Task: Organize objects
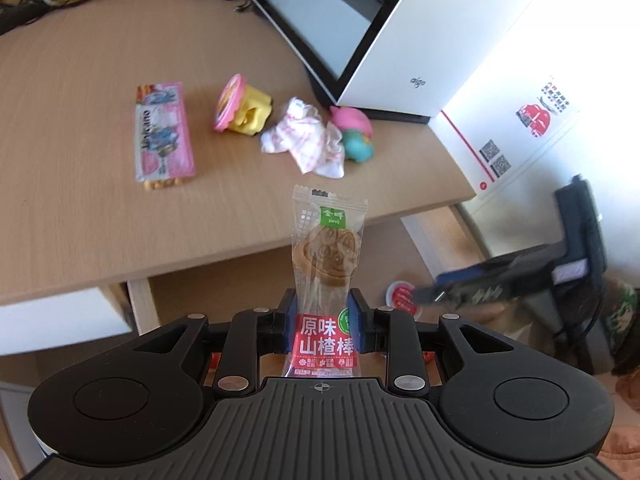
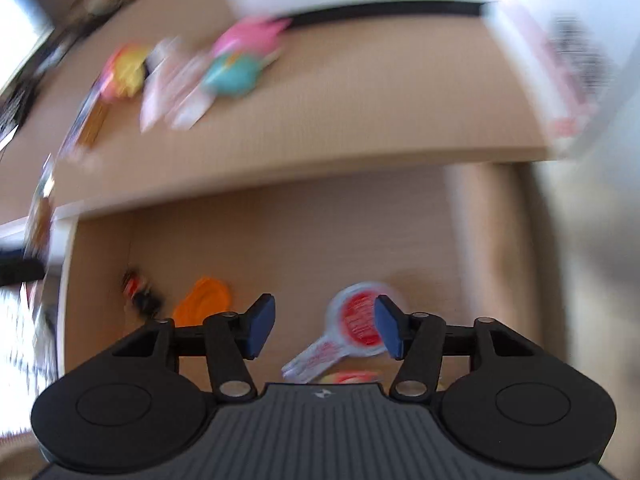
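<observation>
Clearly the hawthorn stick [image 1: 326, 276] is the thing in hand: the left gripper [image 1: 325, 322] has its blue pads [image 1: 291, 326] pressed on both sides of the red label, low on the wrapper, so the clear upper end with the brown sweet stands free above the jaws. Held by its lower end like that, it can be carried over the edge and let go without the fingers fouling anything. It hangs just off the front edge of the desk [image 1: 80, 200], above the open drawer [image 2: 280, 240] beneath, which looks to be where the snacks are being gathered.

The right gripper [image 2: 324, 328] is over that drawer with its jaws apart and nothing between them; the red lollipop [image 2: 352, 328] lies on the drawer floor below, apparently set down there. An orange sweet [image 2: 206, 300] and a dark wrapper [image 2: 138, 288] lie further left in the same drawer, though that view is badly blurred.

On the desk top a pink packet [image 1: 164, 136], a yellow toy [image 1: 244, 110], a crumpled wrapper [image 1: 304, 138] and a pink-and-teal toy [image 1: 354, 132] wait in a loose row near the white box [image 1: 400, 60], not yet sorted
</observation>
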`<state>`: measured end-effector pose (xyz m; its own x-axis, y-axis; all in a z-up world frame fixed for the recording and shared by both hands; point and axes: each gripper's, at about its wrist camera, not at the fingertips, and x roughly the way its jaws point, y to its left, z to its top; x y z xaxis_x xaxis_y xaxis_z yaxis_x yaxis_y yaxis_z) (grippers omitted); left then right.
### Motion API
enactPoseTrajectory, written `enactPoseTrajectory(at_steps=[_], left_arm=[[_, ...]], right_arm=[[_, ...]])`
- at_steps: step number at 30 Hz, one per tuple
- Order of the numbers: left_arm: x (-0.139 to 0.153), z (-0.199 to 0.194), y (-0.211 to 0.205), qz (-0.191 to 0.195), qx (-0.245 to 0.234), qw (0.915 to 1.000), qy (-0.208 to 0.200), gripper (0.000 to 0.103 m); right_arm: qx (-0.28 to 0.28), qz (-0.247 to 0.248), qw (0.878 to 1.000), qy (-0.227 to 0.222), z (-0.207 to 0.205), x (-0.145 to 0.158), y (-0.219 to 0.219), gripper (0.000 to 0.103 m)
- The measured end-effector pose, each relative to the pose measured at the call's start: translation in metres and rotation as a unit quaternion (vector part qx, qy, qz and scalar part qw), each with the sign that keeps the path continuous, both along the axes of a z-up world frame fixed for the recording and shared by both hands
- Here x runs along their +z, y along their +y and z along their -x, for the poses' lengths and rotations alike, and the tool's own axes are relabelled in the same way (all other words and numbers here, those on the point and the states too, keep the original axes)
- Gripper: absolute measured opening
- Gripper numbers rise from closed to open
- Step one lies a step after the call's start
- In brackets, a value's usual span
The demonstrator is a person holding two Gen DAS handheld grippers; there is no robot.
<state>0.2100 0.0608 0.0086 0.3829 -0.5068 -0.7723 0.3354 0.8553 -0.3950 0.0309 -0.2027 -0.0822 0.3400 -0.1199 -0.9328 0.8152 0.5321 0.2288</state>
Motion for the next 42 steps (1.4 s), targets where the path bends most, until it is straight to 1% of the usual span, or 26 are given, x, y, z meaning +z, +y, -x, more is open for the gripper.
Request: enactPoseTrajectory(at_steps=[2, 4, 6, 8, 9, 11, 12, 14, 15, 16, 17, 18, 19, 20, 21, 23, 27, 29, 31, 32, 33, 34, 36, 38, 40, 42], left_arm=[[0.002, 0.003, 0.004, -0.003, 0.007, 1.0, 0.0, 0.029], [0.003, 0.007, 0.007, -0.008, 0.017, 0.9998, 0.0, 0.029], [0.004, 0.01, 0.013, -0.01, 0.026, 0.9996, 0.001, 0.029], [0.003, 0.014, 0.017, -0.012, 0.036, 0.9993, 0.003, 0.029], [0.002, 0.015, 0.018, -0.013, 0.04, 0.9991, 0.004, 0.029], [-0.002, 0.018, 0.021, -0.011, 0.047, 0.9988, 0.008, 0.029], [-0.004, 0.02, 0.022, -0.009, 0.049, 0.9987, 0.01, 0.029], [-0.008, 0.023, 0.024, -0.007, 0.053, 0.9985, 0.013, 0.029], [-0.01, 0.024, 0.024, -0.007, 0.053, 0.9984, 0.014, 0.029], [-0.011, 0.026, 0.025, -0.009, 0.054, 0.9984, 0.015, 0.029], [-0.013, 0.027, 0.026, -0.011, 0.054, 0.9983, 0.017, 0.029], [-0.015, 0.028, 0.026, -0.012, 0.052, 0.9984, 0.018, 0.029], [-0.017, 0.028, 0.026, -0.014, 0.05, 0.9985, 0.02, 0.029], [-0.019, 0.029, 0.026, -0.015, 0.047, 0.9986, 0.021, 0.029], [-0.02, 0.029, 0.025, -0.016, 0.043, 0.9987, 0.023, 0.029], [-0.023, 0.028, 0.023, -0.015, 0.037, 0.9989, 0.026, 0.029], [-0.027, 0.02, 0.02, -0.012, 0.031, 0.9991, 0.026, 0.029], [-0.027, 0.017, 0.02, -0.01, 0.034, 0.999, 0.026, 0.029], [-0.027, 0.015, 0.02, -0.009, 0.035, 0.999, 0.026, 0.029], [-0.027, 0.014, 0.019, -0.009, 0.035, 0.999, 0.027, 0.029], [-0.027, 0.014, 0.019, -0.009, 0.034, 0.999, 0.027, 0.029], [-0.027, 0.014, 0.02, -0.009, 0.036, 0.9989, 0.029, 0.029], [-0.028, 0.014, 0.021, -0.007, 0.037, 0.9988, 0.032, 0.029], [-0.029, 0.014, 0.022, -0.008, 0.04, 0.9986, 0.032, 0.029], [-0.029, 0.016, 0.023, -0.009, 0.043, 0.9984, 0.034, 0.029], [-0.03, 0.018, 0.024, -0.009, 0.044, 0.9984, 0.035, 0.029]], right_arm=[[0.039, -0.023, 0.999, -0.007, -0.025, -0.014, 0.011, 0.064], [0.063, -0.046, 0.997, -0.012, -0.052, -0.03, 0.02, 0.064], [0.093, -0.059, 0.994, -0.01, -0.076, -0.042, 0.029, 0.066], [0.128, -0.05, 0.991, 0.0, -0.097, -0.051, 0.038, 0.068], [0.147, -0.04, 0.988, 0.011, -0.106, -0.056, 0.042, 0.071], [0.18, -0.019, 0.983, 0.04, -0.123, -0.065, 0.049, 0.073], [0.188, -0.012, 0.981, 0.053, -0.129, -0.071, 0.05, 0.073], [0.195, -0.016, 0.979, 0.064, -0.138, -0.08, 0.048, 0.073], [0.197, -0.026, 0.978, 0.064, -0.14, -0.084, 0.047, 0.07], [0.197, -0.03, 0.978, 0.066, -0.142, -0.086, 0.047, 0.064], [0.199, -0.034, 0.977, 0.07, -0.143, -0.087, 0.048, 0.05], [0.202, -0.031, 0.976, 0.073, -0.142, -0.086, 0.049, 0.042], [0.207, -0.029, 0.975, 0.075, -0.14, -0.084, 0.052, 0.037], [0.213, -0.026, 0.974, 0.077, -0.137, -0.081, 0.054, 0.015], [0.216, -0.025, 0.973, 0.078, -0.132, -0.077, 0.056, 0.012], [0.213, -0.025, 0.974, 0.066, -0.119, -0.068, 0.057, 0.01], [0.185, -0.037, 0.981, 0.033, -0.089, -0.053, 0.046, 0.01], [0.18, -0.031, 0.983, 0.022, -0.078, -0.047, 0.041, 0.012], [0.174, -0.03, 0.984, 0.011, -0.084, -0.042, 0.039, 0.032], [0.175, -0.026, 0.984, 0.008, -0.085, -0.041, 0.04, 0.062], [0.175, -0.016, 0.984, 0.007, -0.092, -0.04, 0.04, 0.078], [0.178, -0.01, 0.984, 0.006, -0.095, -0.039, 0.044, 0.079], [0.189, -0.018, 0.982, 0.011, -0.103, -0.048, 0.046, 0.079], [0.195, -0.014, 0.98, 0.032, -0.111, -0.059, 0.047, 0.079], [0.206, 0.023, 0.976, 0.065, -0.118, -0.067, 0.051, 0.078], [0.22, 0.058, 0.971, 0.078, -0.12, -0.07, 0.054, 0.078]])
